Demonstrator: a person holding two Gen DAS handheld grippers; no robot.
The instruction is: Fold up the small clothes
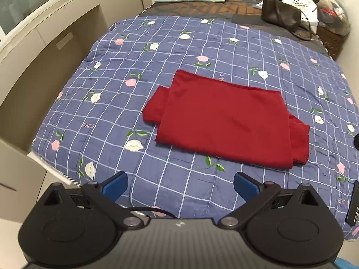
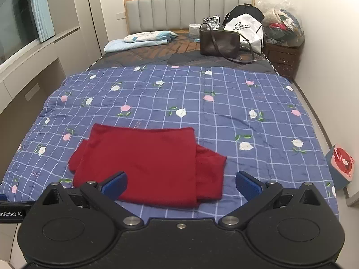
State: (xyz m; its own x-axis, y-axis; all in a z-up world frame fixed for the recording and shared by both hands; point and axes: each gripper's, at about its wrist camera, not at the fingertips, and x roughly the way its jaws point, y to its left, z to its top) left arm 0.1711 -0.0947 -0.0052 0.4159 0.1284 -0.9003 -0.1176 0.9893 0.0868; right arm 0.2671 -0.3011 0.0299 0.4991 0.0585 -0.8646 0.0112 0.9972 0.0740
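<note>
Above quilt (image 2: 224, 103), both grippers apparently level, spread

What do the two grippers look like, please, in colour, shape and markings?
The left gripper and the right gripper look alike: black bodies with round disc-shaped housings, silver pivot screws, angled black arms and blue textured fingertips. A thin black cable crosses the left one. A white "enRobot.AI" label shows at the right view's edge.
</note>
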